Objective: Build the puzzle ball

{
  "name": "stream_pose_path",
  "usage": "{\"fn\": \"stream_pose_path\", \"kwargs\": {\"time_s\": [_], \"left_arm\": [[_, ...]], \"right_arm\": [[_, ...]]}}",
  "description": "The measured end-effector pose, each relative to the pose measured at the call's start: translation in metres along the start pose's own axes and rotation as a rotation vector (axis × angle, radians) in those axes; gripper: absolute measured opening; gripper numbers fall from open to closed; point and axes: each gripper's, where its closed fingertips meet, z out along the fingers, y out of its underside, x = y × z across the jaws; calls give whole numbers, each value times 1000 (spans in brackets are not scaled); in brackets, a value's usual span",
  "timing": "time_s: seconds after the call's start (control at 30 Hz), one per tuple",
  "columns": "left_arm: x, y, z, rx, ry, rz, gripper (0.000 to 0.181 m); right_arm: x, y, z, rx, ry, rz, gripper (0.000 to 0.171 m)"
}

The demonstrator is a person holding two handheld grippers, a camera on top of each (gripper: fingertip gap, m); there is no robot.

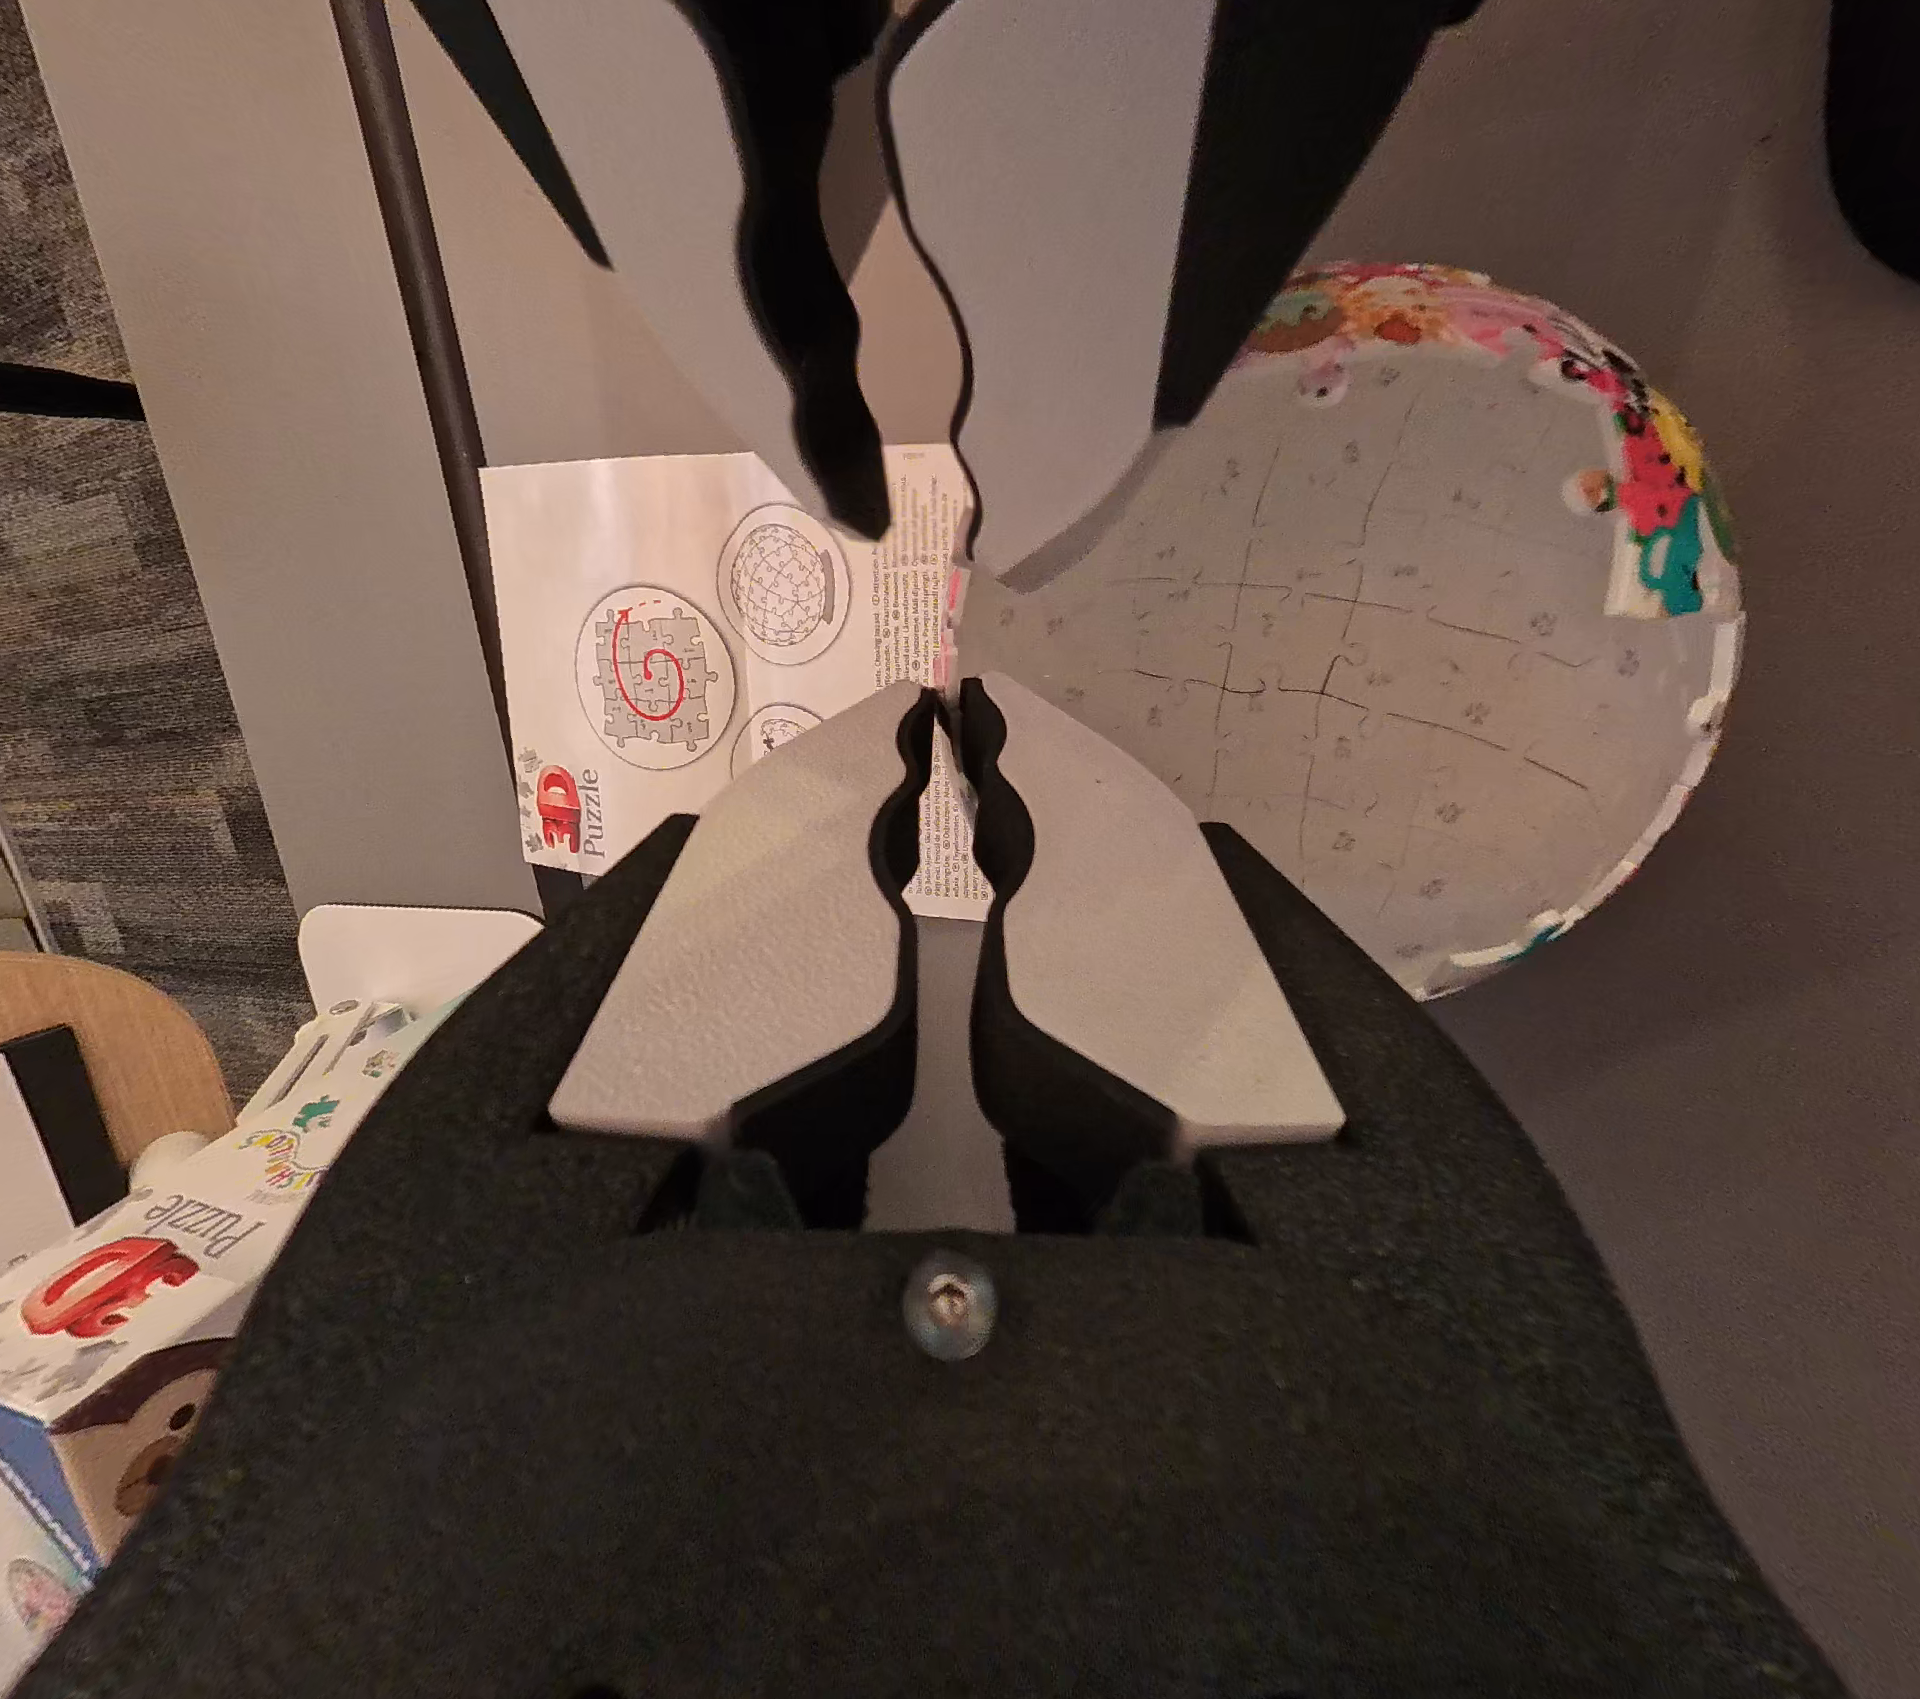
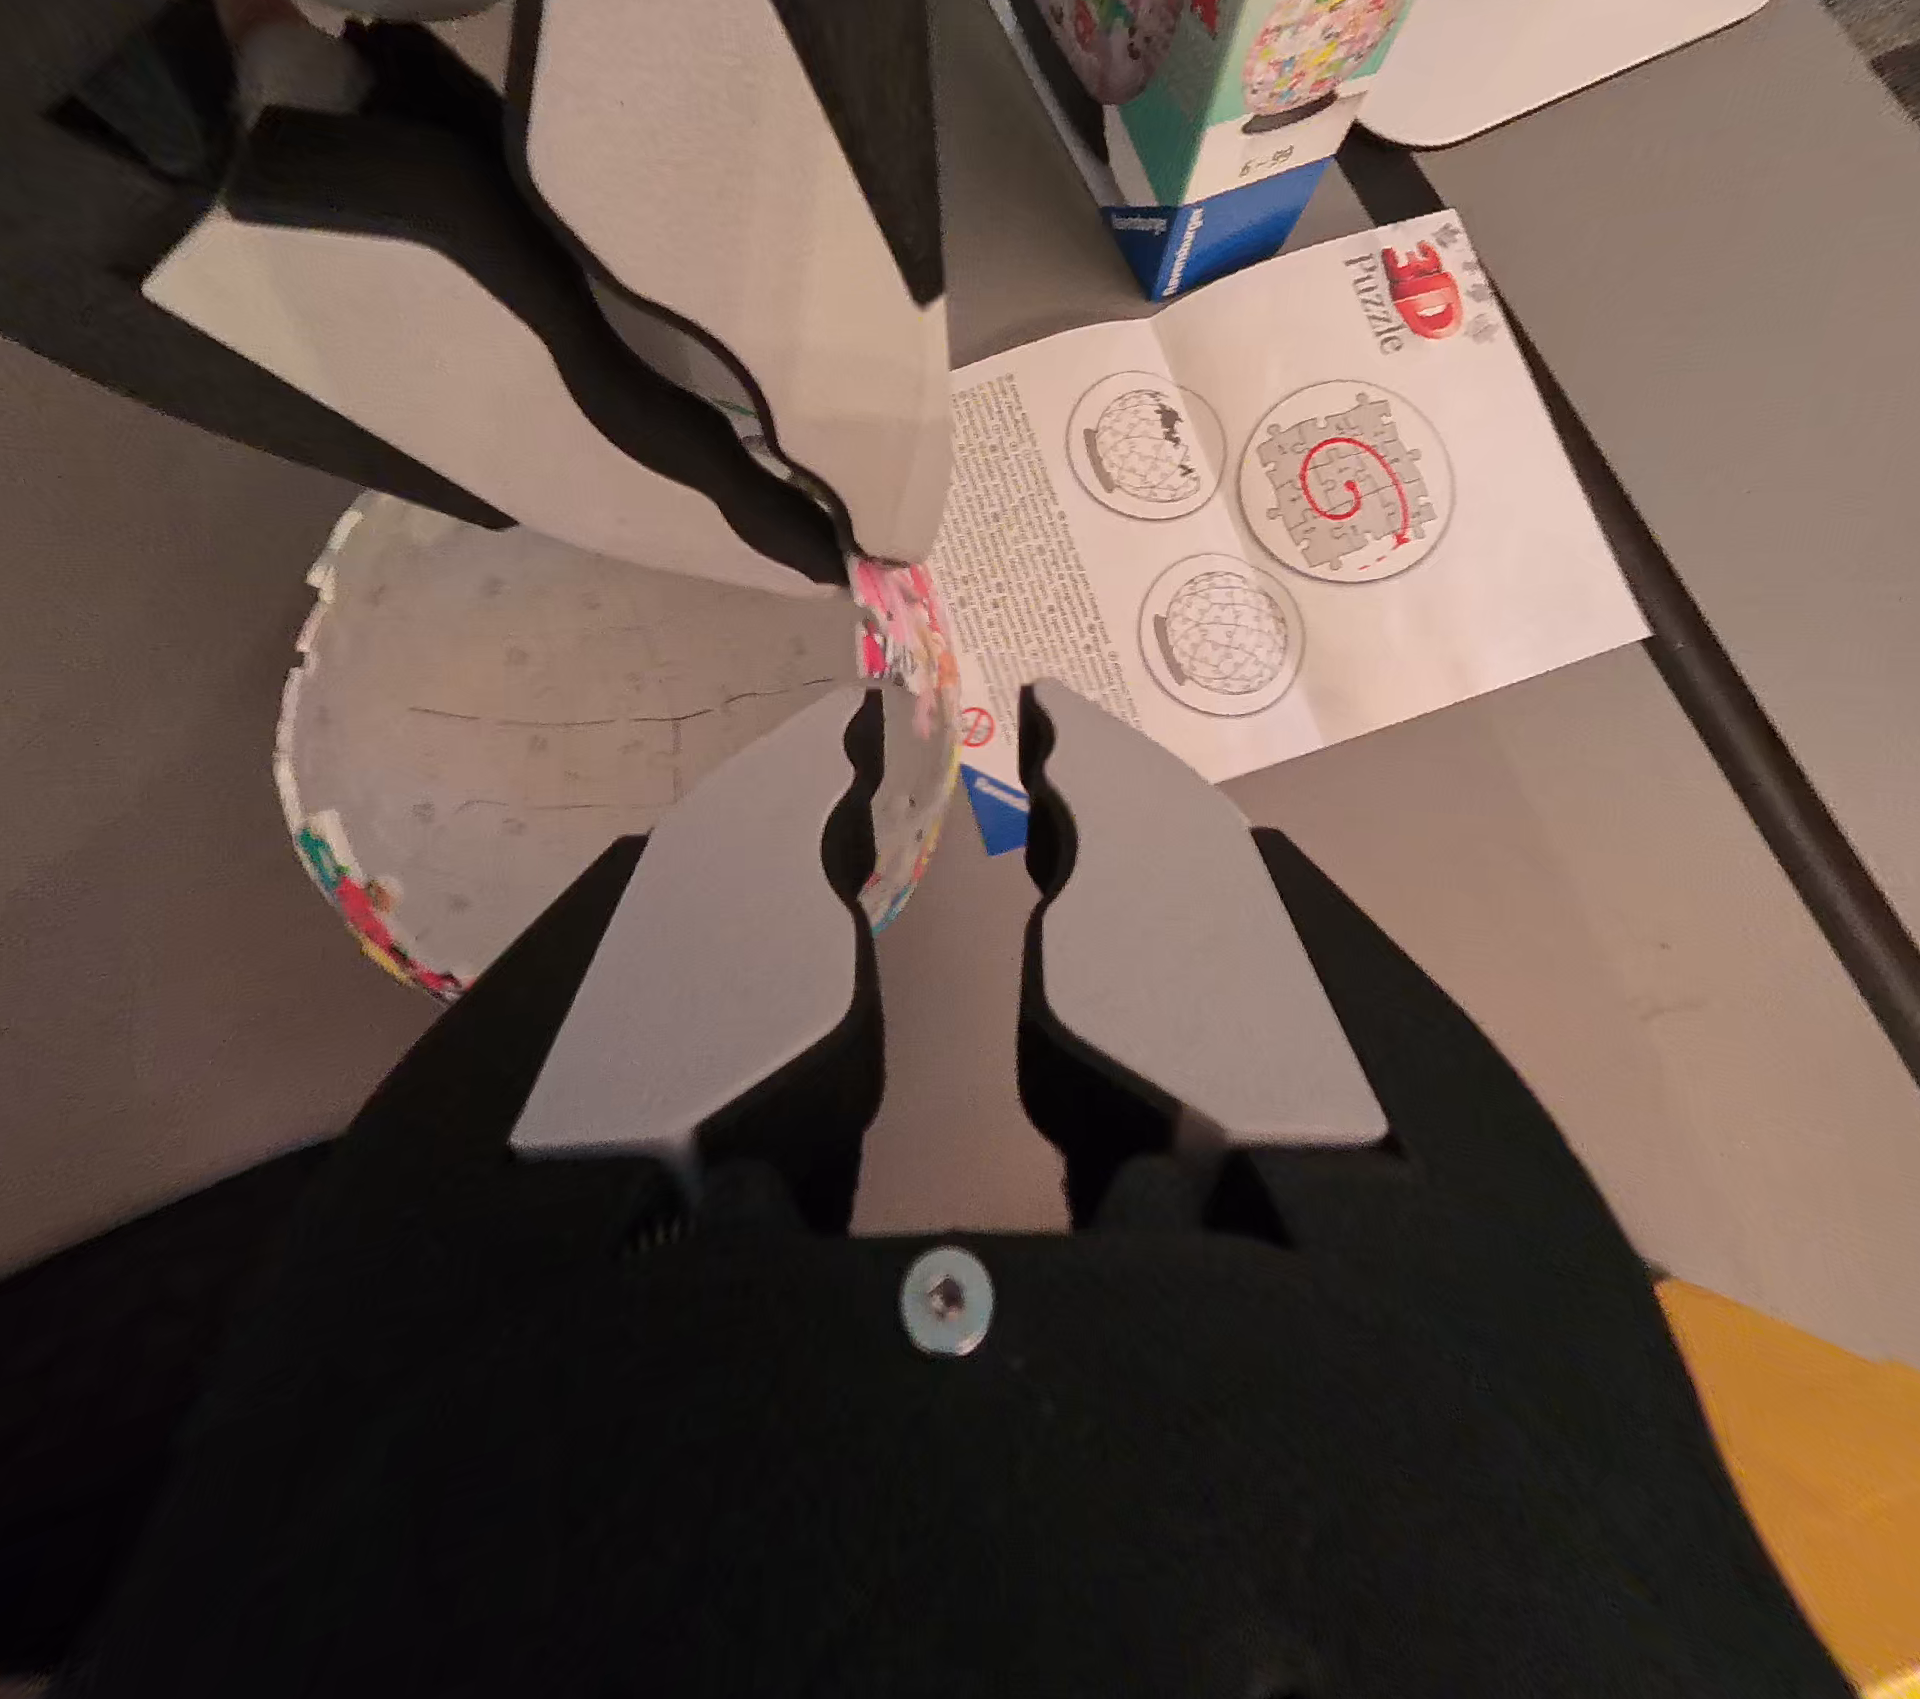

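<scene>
We hold a piece clamped in the left gripper at the ball rim, shell at 3 o'clock; right gripper apart; next, we judge, press it home.

The left hand-held gripper pinches the rim of the half-built puzzle ball beside the instruction leaflet.

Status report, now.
Left tongs shut on puzzle ball rim. Right tongs open at same rim. Ball half built. Nothing blocking.
</scene>
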Motion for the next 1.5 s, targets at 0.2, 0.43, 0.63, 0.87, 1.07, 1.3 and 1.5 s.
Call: {"fn": "stream_pose_path", "kwargs": {"time_s": [0.2, 0.43, 0.63, 0.87, 1.07, 1.3, 1.5], "left_arm": [[0, 1, 1, -8, 3, -4, 4], [-1, 2, 2, -14, 12, -13, 4], [-2, 3, 2, -20, 16, -11, 4], [-2, 3, 3, -21, 18, -12, 4], [-1, 3, 3, -23, 9, -3, 4], [-3, 5, 3, -28, 3, -11, 4], [-4, 6, 4, -32, -15, -6, 4]], "right_arm": [[-4, 3, 3, -88, -48, 58, 20], [-9, 5, 4, -175, -109, 114, 16], [-7, 0, 7, -214, -83, -32, 19], [-5, 0, 10, -282, -75, -119, 17], [-6, 4, 13, -333, -116, -149, 16], [-2, 4, 14, -377, -63, -175, 6], [0, 3, 16, -366, -36, -158, 5]]}}
